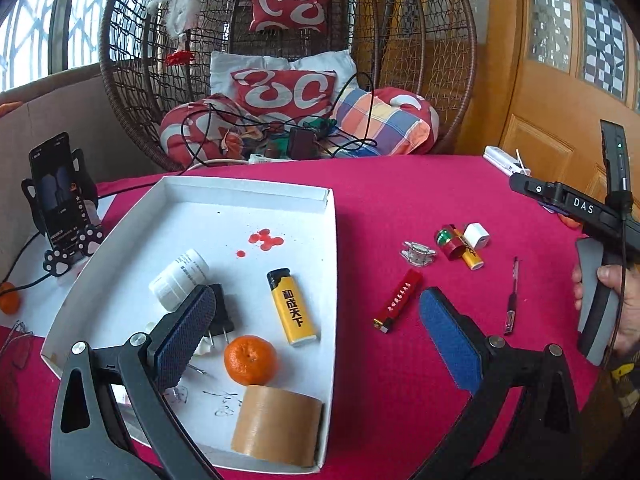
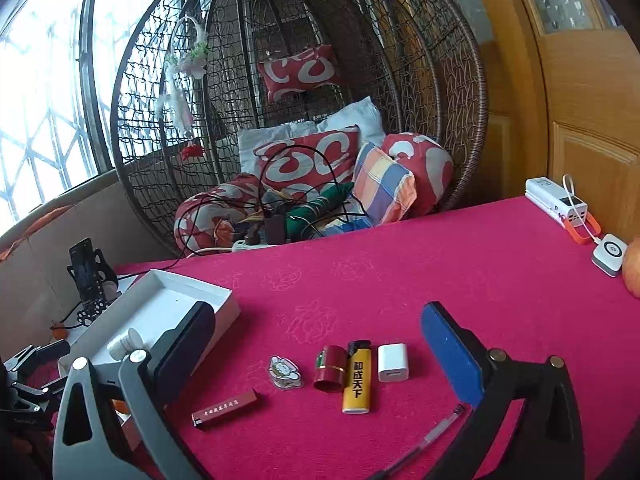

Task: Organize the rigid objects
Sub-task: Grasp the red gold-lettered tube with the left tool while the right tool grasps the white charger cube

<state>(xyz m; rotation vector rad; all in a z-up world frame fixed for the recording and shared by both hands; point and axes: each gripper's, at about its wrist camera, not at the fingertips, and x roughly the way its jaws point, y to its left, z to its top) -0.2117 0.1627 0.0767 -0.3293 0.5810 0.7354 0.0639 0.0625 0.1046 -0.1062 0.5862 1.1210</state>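
A white tray (image 1: 120, 280) on the red tablecloth holds a yellow lighter (image 1: 292, 307), a white pill bottle (image 1: 180, 278), a black plug (image 1: 222, 312), a mandarin (image 1: 250, 359) and a tape roll (image 1: 276, 426). My left gripper (image 1: 316, 320) is open and empty over the tray's right edge. Loose on the cloth lie a red flat stick (image 2: 225, 403), a clear badge (image 2: 285, 372), a red cylinder (image 2: 330, 368), a second yellow lighter (image 2: 357, 380), a white charger cube (image 2: 393, 362) and a pen (image 2: 434, 436). My right gripper (image 2: 320, 340) is open and empty just above them.
A phone on a paw stand (image 1: 60, 200) and another mandarin (image 1: 9, 298) sit left of the tray. A power bank (image 2: 556, 202) and a white puck (image 2: 609, 254) lie at the table's far right. A wicker egg chair with cushions (image 2: 312, 160) stands behind the table.
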